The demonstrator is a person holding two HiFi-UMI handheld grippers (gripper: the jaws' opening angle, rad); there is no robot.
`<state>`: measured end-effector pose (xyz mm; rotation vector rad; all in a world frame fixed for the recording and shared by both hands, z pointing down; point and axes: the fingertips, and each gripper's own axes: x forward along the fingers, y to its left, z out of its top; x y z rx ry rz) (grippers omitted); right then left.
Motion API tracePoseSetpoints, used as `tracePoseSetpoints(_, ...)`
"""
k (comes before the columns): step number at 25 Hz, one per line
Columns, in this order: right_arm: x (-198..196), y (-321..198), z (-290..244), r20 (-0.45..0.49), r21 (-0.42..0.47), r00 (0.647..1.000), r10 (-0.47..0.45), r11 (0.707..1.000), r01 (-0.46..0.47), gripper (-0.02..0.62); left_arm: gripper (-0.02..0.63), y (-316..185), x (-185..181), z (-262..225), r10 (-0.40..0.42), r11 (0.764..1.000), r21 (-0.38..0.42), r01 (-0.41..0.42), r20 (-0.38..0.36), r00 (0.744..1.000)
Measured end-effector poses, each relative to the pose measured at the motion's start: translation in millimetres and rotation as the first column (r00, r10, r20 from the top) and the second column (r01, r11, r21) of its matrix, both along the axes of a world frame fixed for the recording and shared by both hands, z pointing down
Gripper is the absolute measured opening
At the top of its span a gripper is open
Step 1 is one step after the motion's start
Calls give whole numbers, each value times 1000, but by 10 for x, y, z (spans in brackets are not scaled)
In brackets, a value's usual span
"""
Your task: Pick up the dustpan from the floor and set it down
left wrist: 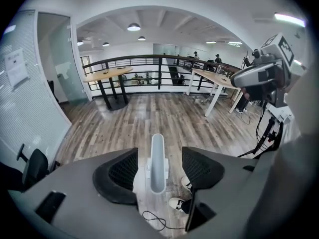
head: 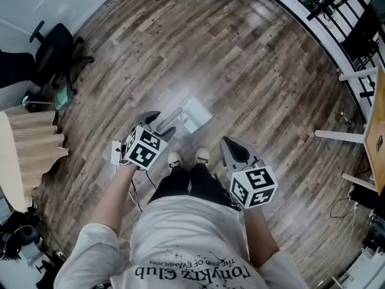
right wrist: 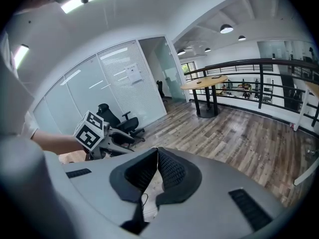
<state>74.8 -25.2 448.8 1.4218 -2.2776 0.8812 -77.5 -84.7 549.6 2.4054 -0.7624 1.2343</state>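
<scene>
Left claw (head: 159, 125): standing spread wide and gripping nothing; the handle of the dustpan (head: 194, 114) is sitting in the gap, clear of both pads.
Left arm: forearm is reaching in from the lower left of the head view, claw tilting steeply toward the floor (head: 240, 71).
Right claw (head: 228, 144): tips are pressing together, empty.
Right arm: forearm is coming in from the lower right, claw pointing forward and down.
Dustpan: white, lying on the floor at frame centre, just ahead of the shoes (head: 174, 159).
</scene>
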Motion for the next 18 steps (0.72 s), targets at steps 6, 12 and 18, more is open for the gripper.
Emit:
tracePoseSetpoints(6,-154,97,-188,3,39,1000,-21,999,21,26,207,205,-24,-492,-34,999,38,37,-90,995)
tracePoseSetpoints(12,-240,112,-447,-10,89,999,-51,995,52,26,68,291,-123,-770,-53,992,104,64,-106,993)
tracePoseSetpoints(18,-328,157,-697,-27,125,996,-87,988,90,26,25,582,-125,-967,-29,996,80,42,-150,988)
